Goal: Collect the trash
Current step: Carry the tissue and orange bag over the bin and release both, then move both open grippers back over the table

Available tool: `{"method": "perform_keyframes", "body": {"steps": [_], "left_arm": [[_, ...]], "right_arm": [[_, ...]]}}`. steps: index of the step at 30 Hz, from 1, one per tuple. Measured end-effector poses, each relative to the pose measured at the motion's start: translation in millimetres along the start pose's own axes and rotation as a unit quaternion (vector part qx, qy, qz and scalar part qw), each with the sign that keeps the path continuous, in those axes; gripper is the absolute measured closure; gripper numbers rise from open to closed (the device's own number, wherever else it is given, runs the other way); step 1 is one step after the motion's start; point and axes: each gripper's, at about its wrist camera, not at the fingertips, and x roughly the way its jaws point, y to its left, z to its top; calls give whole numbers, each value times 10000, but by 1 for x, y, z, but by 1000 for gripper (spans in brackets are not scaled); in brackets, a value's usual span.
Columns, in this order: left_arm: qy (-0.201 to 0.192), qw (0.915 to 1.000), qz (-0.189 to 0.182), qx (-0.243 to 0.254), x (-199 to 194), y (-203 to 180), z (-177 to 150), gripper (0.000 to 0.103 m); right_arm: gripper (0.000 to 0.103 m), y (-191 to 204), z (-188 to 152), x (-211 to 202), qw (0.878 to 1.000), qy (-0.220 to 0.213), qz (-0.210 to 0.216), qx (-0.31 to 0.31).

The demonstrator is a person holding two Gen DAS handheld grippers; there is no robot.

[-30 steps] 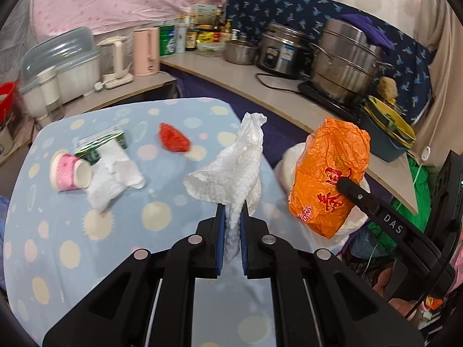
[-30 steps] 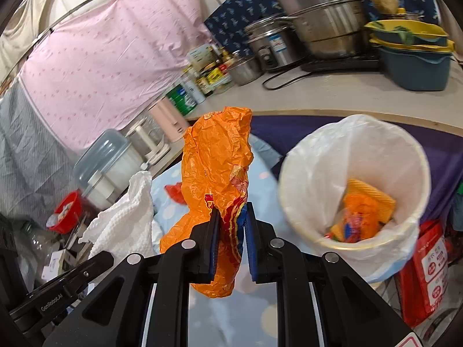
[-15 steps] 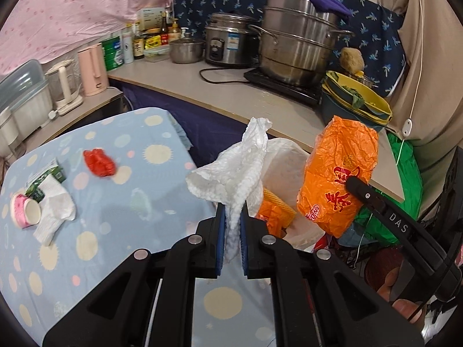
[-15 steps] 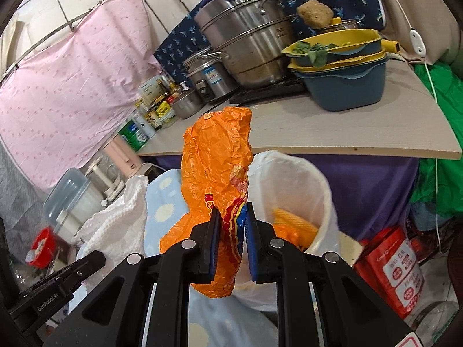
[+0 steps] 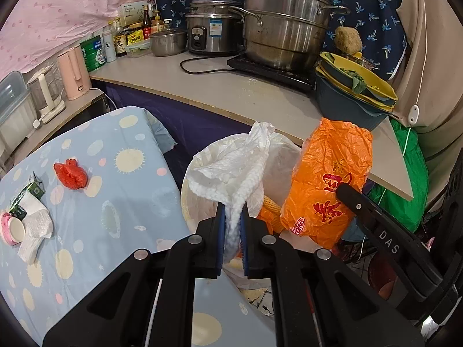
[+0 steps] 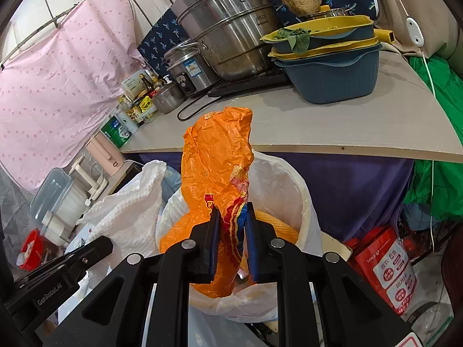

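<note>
My left gripper [image 5: 233, 237] is shut on a white paper towel [image 5: 231, 173] and holds it over the white-lined trash bin [image 5: 191, 202] beside the table. My right gripper [image 6: 231, 237] is shut on an orange plastic bag [image 6: 217, 159], held over the same bin [image 6: 289, 179], which has orange and yellow wrappers inside. The bag also shows in the left wrist view [image 5: 330, 173], and the towel in the right wrist view [image 6: 127, 214]. On the table lie a red crumpled wrapper [image 5: 71, 175], a pink cup [image 5: 11, 228], a white tissue [image 5: 34, 225] and a green packet [image 5: 26, 195].
The blue dotted tablecloth [image 5: 115, 202] covers the table at left. Behind the bin runs a counter [image 5: 231, 92] with steel pots [image 5: 283, 29], a rice cooker [image 5: 211, 31], stacked basins [image 5: 356, 92] and bottles. A red bag [image 6: 385, 266] and green cloth [image 6: 439, 144] lie at right.
Both grippers have moved right from over the table to above the trash bin, each still holding its item. The bin now sits directly beneath them.
</note>
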Motion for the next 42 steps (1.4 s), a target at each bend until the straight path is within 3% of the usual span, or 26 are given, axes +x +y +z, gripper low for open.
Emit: {"method": "perform_keyframes", "body": {"steps": [8,10,12,15,42], "left_arm": [[77,9999,66,-2,17,-3,1,91],[34,9999,124,35,19,-5,1,79],[-16,9998,201,35,18,-4,0,56],[-88,9996,253,-46,16,-1,0,45],[-264,9970,415,-599,-20,56,-3,42]], "right_arm": [[78,1,0,7,10000,42,-34,4],[70,-1,0,6,10000,8,-51,50],[65,-2,0,5,9999,-35,-48,89],[61,-1,0,3,9999,-59,-44,110],[54,63,-6,-13,9991,-89,290,-301]]}}
